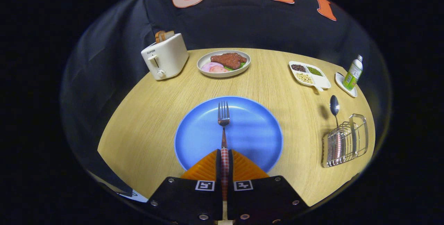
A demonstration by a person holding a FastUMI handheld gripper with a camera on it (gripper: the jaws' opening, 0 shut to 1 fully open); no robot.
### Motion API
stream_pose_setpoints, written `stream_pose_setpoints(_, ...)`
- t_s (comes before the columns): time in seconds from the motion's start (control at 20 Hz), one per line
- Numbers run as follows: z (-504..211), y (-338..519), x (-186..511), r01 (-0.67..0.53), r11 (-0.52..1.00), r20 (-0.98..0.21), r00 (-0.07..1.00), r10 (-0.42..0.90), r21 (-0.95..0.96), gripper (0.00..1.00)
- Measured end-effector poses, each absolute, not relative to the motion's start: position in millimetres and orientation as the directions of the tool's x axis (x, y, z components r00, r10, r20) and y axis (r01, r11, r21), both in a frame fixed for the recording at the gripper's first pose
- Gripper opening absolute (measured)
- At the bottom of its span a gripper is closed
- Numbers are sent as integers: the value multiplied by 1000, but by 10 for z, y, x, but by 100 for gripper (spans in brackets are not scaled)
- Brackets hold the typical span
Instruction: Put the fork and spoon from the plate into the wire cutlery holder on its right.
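The tool point(224, 164) has its two orange fingers point(208, 167) pinched tight on the checked handle of the fork point(223, 121), with no gap left but the handle itself. The fork points straight ahead over the blue plate point(197, 131), tines forward. Whether it is lifted or resting on the plate, I cannot tell. Off to the right, well apart from the plate, the wire cutlery holder point(347, 145) stands on the wooden counter point(145, 121) with the spoon point(335, 114) already upright in it, bowl up. Beyond the holder sit a divided dish of beans point(309, 74) and a small green bottle point(353, 73) on a saucer. Further back are a plate of meat point(223, 63) and a cream toaster point(165, 56) with bread in it. Bare counter lies between plate and holder.
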State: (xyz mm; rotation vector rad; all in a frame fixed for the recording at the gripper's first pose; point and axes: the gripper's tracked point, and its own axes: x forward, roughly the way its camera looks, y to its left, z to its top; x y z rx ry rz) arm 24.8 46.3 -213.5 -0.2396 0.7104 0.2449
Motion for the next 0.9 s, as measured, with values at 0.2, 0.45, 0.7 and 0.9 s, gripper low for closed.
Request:
stream_pose_setpoints(0.2,-1641,28,153,-290,942,-671,733,108,-166,5)
stream_pose_setpoints(0.45,-1152,-603,6,-245,946,-693,720,31,-213,6)
stream_pose_setpoints(0.7,-882,-1230,-154,-186,949,-729,681,-61,-253,5)
stream_pose_setpoints(0.9,-853,-1575,-216,-193,935,-774,622,-119,-298,6)
